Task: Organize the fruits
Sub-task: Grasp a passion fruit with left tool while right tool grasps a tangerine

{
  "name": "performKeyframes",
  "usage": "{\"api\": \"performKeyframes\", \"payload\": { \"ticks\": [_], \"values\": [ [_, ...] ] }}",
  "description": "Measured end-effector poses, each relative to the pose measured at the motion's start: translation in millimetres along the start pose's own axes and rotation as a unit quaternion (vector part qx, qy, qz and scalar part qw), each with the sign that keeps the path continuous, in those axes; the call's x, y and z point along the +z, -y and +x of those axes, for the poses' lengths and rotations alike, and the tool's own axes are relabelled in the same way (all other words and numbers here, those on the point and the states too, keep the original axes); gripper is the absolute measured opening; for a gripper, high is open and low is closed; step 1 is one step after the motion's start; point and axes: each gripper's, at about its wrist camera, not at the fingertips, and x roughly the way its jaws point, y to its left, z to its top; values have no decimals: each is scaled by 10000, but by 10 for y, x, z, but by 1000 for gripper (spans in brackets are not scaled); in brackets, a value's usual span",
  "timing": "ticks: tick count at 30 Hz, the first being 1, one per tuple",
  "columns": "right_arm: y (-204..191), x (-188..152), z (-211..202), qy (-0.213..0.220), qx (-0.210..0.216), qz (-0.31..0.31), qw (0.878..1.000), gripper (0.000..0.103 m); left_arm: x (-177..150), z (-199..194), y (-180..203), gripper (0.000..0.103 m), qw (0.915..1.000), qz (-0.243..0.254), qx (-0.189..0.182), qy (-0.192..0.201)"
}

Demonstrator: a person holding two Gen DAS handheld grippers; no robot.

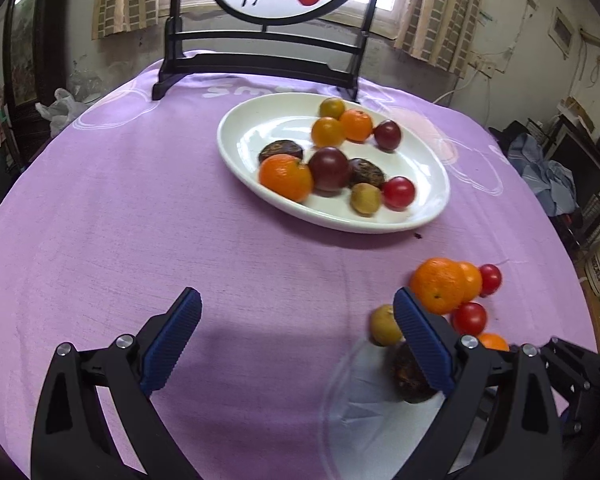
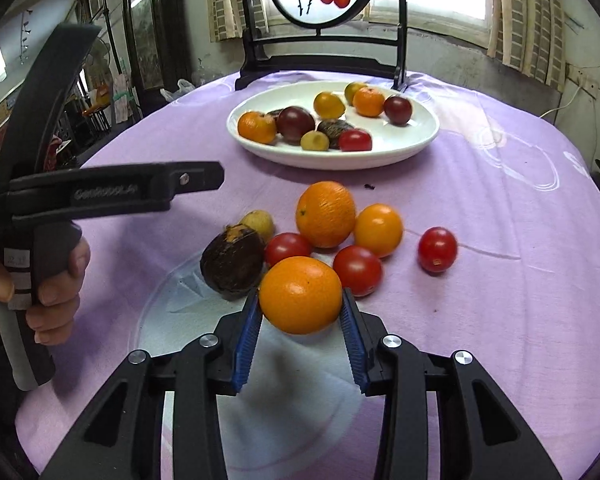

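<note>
Only the right wrist view shows the right gripper (image 2: 302, 308) clenched on an orange (image 2: 300, 294) near the table's (image 2: 500, 280) front edge. The left gripper (image 1: 296, 312) hangs spread, empty. The plate (image 1: 256, 120) sits toward the far edge.

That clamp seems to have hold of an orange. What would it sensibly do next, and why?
Probably lift it and carry it to the white plate. The right gripper has its blue pads against both sides of the orange, and the plate already holds sorted fruit while other fruit lies loose on the purple cloth.
</note>
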Motion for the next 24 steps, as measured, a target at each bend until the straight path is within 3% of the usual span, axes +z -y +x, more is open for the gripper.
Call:
{"api": "performKeyframes", "payload": {
  "ticks": [6, 17, 19, 20, 24],
  "values": [
    [277, 16, -59, 9, -332, 286, 9990, 40, -93, -27, 225, 95, 9983, 328, -436, -221],
    [422, 19, -110, 60, -408, 540, 9977, 40, -301, 47, 525, 92, 9936, 997, -414, -325],
    [419, 19, -116, 70, -409, 540, 9977, 40, -334, 67, 570, 74, 9923, 1107, -428, -345],
    [420, 17, -118, 67, -403, 542, 9977, 40, -347, 88, 586, 70, 9917, 1154, -431, -380],
    [412, 18, -123, 72, -387, 529, 9978, 40, -342, 169, 572, 29, 9909, 1100, -548, -543]
  ]
}}
